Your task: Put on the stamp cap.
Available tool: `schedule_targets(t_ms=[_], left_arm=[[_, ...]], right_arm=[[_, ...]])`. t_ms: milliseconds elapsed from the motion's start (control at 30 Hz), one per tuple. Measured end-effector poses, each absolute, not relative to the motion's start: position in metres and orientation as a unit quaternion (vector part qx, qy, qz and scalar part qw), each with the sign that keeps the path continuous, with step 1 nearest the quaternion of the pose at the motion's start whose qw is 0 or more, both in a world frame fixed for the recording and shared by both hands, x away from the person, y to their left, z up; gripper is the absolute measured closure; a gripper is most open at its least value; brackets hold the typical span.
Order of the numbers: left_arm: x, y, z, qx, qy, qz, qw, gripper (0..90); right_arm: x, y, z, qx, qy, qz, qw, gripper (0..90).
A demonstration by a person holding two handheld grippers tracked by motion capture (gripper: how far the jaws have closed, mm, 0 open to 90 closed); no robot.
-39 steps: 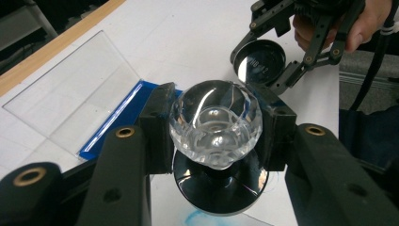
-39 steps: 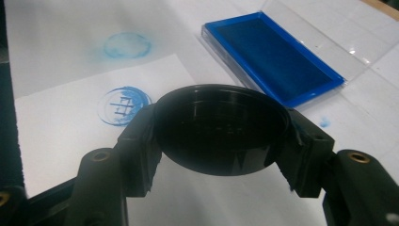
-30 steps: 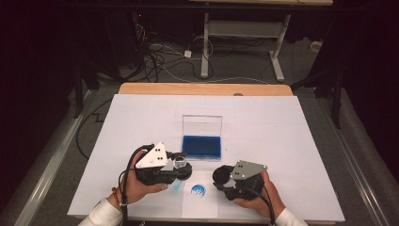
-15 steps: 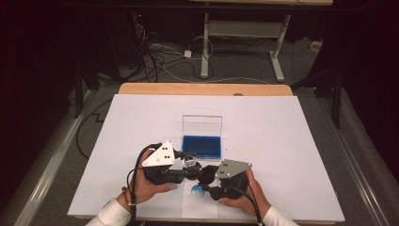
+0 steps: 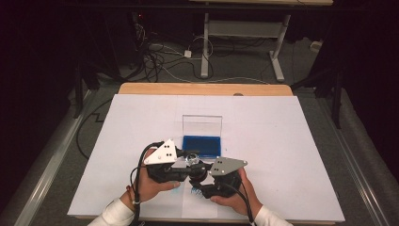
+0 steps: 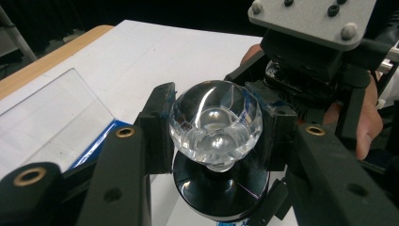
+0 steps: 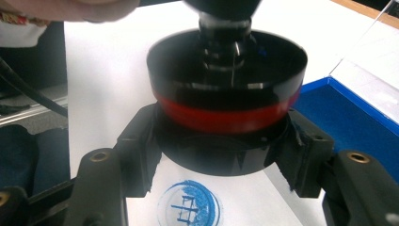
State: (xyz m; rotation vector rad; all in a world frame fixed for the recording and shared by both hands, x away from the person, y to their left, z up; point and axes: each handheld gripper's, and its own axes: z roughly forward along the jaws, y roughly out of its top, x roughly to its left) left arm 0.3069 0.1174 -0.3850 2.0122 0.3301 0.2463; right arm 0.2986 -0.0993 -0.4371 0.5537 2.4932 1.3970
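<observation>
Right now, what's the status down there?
Left gripper shut on stamp's clear knob. Right gripper shut on its black base. Blue print on paper. Nothing blocking.

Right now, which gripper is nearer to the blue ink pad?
Left. The left gripper holds the stamp's clear knob just in front of the ink pad, near its left corner. The right gripper grips the stamp's black base lower down, farther from the pad.

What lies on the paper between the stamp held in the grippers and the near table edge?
A round blue stamped print lies on the white paper, just below the lifted stamp, in the right gripper view.
</observation>
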Motion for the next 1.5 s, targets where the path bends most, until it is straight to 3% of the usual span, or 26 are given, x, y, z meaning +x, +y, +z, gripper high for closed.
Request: schedule_targets(t_ms=[800, 1500], left_arm=[[0.311, 0.12, -0.395, 0.825, 0.141, 0.068, 0.543, 54.5], [0.317, 0.125, -0.403, 0.817, 0.159, 0.026, 0.553, 54.6]], right_arm=[[0.296, -0.101, -0.436, 0.192, 0.843, 0.489, 0.114, 38.8], [0.291, -0.101, -0.434, 0.184, 0.851, 0.471, 0.144, 39.0]])
